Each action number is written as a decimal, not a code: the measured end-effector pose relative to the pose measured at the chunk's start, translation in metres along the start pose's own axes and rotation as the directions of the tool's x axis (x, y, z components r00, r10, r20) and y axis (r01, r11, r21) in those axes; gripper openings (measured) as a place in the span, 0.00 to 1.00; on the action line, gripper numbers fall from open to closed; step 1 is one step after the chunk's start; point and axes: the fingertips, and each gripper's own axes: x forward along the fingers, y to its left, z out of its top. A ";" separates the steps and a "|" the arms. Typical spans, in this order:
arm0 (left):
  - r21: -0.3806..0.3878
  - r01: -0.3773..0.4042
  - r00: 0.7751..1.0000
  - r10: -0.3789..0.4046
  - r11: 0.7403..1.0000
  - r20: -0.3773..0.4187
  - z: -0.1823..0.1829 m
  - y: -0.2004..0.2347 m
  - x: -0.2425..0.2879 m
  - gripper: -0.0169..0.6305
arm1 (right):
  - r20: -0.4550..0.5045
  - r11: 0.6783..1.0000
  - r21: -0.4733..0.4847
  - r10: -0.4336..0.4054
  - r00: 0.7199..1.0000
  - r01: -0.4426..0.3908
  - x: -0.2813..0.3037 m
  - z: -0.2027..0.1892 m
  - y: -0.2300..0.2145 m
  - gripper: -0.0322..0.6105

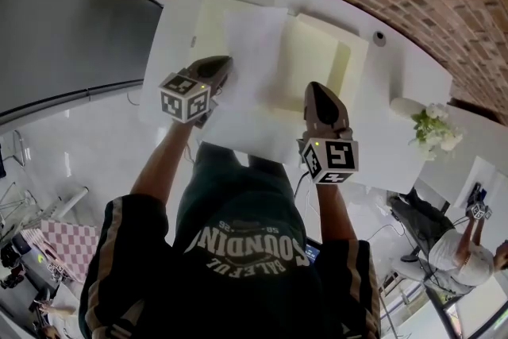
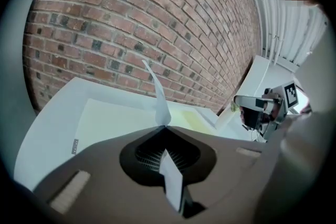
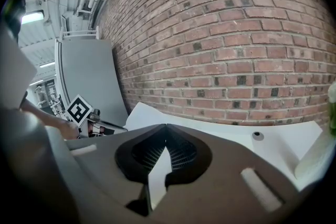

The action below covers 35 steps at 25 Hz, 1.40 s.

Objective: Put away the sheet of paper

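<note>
White, plain sheet of paper

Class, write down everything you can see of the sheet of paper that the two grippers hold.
The sheet of paper is plain white, thin and blank on the side shown. It spreads over a pale yellow folder on the white table. The left gripper pinches its left edge and the right gripper its right edge, both shut on it. At the left jaws a corner curls upward.
</note>
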 end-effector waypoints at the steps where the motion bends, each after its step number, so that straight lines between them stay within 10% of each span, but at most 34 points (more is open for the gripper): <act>1: 0.000 0.003 1.000 -0.003 1.000 -0.010 -0.003 0.000 0.002 0.04 | -0.004 1.000 0.003 0.001 1.000 -0.001 0.001 -0.002 -0.001 0.05; 35: -0.180 0.089 0.972 -0.125 0.980 -0.199 -0.049 -0.022 0.138 0.04 | -0.066 0.997 0.080 -0.014 0.998 0.019 0.010 -0.037 -0.041 0.05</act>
